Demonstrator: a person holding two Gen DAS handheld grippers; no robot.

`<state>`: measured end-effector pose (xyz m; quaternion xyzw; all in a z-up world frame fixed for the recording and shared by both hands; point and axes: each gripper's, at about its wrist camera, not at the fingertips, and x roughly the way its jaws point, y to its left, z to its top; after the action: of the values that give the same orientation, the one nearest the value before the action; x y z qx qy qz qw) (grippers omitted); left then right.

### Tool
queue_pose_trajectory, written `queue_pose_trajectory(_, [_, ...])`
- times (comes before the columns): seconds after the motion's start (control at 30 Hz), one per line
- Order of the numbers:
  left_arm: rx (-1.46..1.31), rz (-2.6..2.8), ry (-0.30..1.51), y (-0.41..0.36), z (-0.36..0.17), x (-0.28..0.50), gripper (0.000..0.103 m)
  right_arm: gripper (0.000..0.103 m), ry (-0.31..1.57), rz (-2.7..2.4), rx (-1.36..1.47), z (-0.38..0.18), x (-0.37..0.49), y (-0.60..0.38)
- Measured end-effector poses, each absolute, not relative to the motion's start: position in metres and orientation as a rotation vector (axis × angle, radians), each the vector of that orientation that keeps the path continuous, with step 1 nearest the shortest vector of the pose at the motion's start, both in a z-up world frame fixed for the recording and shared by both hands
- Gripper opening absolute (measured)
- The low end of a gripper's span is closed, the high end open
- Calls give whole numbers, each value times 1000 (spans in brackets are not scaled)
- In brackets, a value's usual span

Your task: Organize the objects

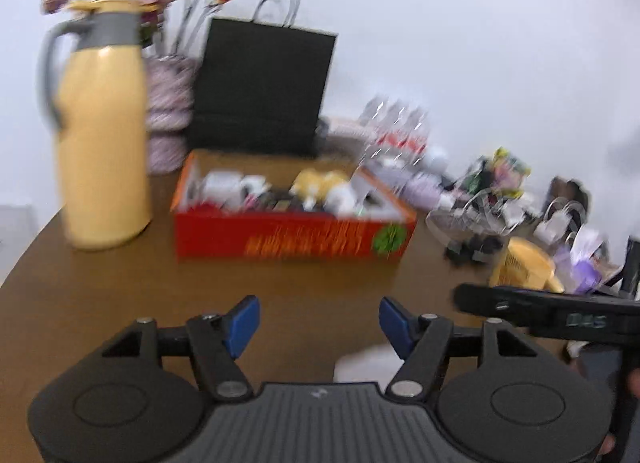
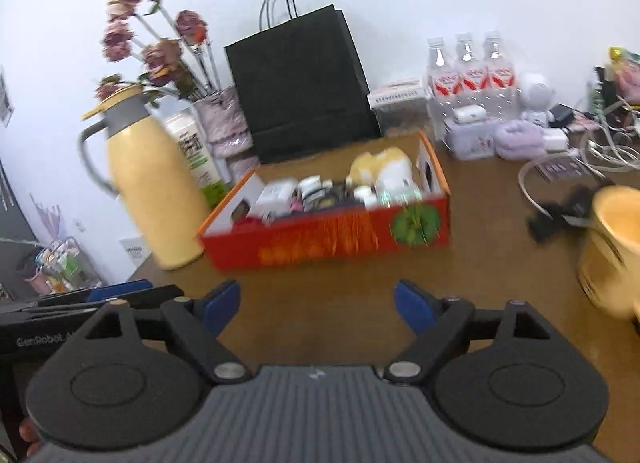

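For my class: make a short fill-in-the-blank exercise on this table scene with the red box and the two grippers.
1. Right behind the red box stands a paper bag coloured ____.
2. The yellow jug stands upright to the ____ of the box.
3. Between the blue pads of the right gripper there is ____.
4. The left gripper has its jaws ____.

Missing words: black; left; nothing; open

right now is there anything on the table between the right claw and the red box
Nothing visible. The right claw is open and empty, and only bare brown table lies between it and the red box. The yellow jug stands to the box's left and the yellow cup off to the right, both clear of that path.
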<state>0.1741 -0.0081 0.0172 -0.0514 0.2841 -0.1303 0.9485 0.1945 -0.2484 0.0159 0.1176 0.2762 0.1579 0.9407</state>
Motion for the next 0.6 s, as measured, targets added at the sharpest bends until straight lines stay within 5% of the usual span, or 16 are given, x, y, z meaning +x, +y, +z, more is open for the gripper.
queue_pose_trajectory(0.27, [-81, -165, 648, -20, -14, 106, 65, 95, 596, 273, 73, -19, 94, -263])
queue_pose_trajectory(0.6, [-44, -168, 659, -48, -37, 130, 65, 90, 598, 291, 55, -39, 107, -266])
